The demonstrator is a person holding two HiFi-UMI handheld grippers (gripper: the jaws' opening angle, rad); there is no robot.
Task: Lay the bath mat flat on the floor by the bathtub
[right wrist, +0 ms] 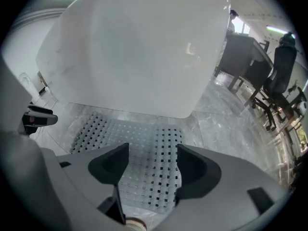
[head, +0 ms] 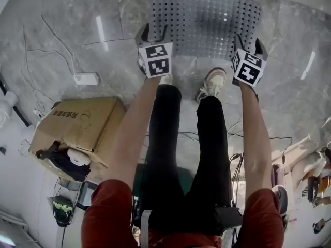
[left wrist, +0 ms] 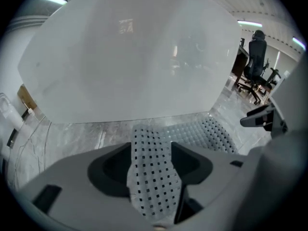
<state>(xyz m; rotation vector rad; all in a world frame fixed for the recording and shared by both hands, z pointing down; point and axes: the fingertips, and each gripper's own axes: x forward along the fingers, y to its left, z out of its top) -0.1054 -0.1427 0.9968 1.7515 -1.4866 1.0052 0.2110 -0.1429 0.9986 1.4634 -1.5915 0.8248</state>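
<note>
Grey bath mat (head: 204, 19) lies loose between spread fingers (left wrist: 108, 170) of left gripper (left wrist: 151, 148) and right gripper (right wrist: 152, 150).

The pale grey rubber bath mat (head: 204, 22) carries a regular grid of small dark square holes. The polished marble floor (head: 295, 112) is grey with whitish veins, and the smooth-walled bathtub (left wrist: 130, 57) is plain white.

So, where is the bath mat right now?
In the head view the bath mat lies top centre on the marble floor, between the left tool and right tool, beside the white bathtub.
</note>
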